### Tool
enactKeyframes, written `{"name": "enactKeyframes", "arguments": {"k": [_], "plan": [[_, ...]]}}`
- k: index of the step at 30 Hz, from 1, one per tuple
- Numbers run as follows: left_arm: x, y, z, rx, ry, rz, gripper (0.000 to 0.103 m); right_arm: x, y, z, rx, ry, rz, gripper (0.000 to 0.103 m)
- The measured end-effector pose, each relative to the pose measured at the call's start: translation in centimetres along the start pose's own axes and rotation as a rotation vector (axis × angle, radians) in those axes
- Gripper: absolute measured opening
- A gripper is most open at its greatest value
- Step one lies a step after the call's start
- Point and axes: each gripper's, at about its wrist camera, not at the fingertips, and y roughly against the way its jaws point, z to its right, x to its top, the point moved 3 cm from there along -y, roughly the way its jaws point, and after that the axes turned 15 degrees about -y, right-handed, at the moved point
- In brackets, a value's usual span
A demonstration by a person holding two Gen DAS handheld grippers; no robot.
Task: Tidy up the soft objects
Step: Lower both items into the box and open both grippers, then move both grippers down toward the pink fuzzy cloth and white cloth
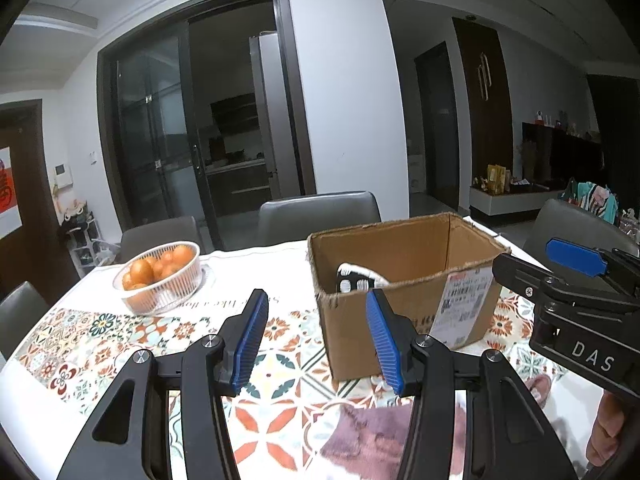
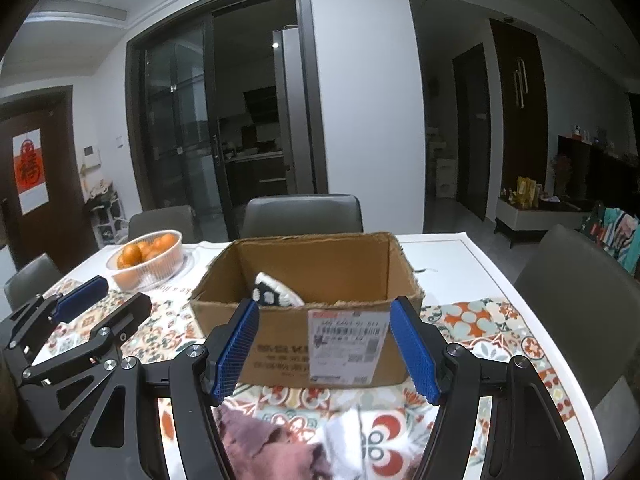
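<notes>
You face a table [image 2: 472, 276] covered by a cloth [image 1: 100, 336] printed with orange, teal and white tile patterns, its far part plain white. Behind it stand grey padded chairs [image 2: 302, 212], a white wall and a dark-framed glass sliding door [image 2: 180, 120] onto an unlit kitchen.

At the far left of the table, a clear ribbed plastic bowl [image 1: 160, 280] holds round oranges [image 1: 140, 270]. Bare cloth lies between the bowl and the box, and more open tabletop runs along the right side toward the white edge.

Your left gripper [image 1: 316, 338] hangs above the cloth, its ribbed blue pads [image 1: 250, 340] spread partway with nothing between them. Just beyond it sits an open brown cardboard box [image 2: 320, 272] with rough-cut edges and a white shipping label [image 2: 348, 344] on its near wall. Inside the box lies a black and white soft item [image 2: 276, 292], resting toward the left of its floor.

Your right gripper [image 2: 328, 344] points at the box's near wall, its blue pads set wide apart and gripping nothing. Below both grippers, on the near edge of the table, lies a fuzzy mauve cloth [image 2: 264, 444], with a white fluffy piece [image 2: 344, 436] touching its right side.
</notes>
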Motion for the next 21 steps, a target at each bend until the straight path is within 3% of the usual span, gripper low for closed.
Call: {"name": "enactKeyframes", "arguments": {"k": [21], "plan": [[-7.7,1.8,0.0,-0.056,0.033,-0.165,0.05,-7.2,-0.1,-1.2,0.04,0.017,-0.168,0.069]]}}
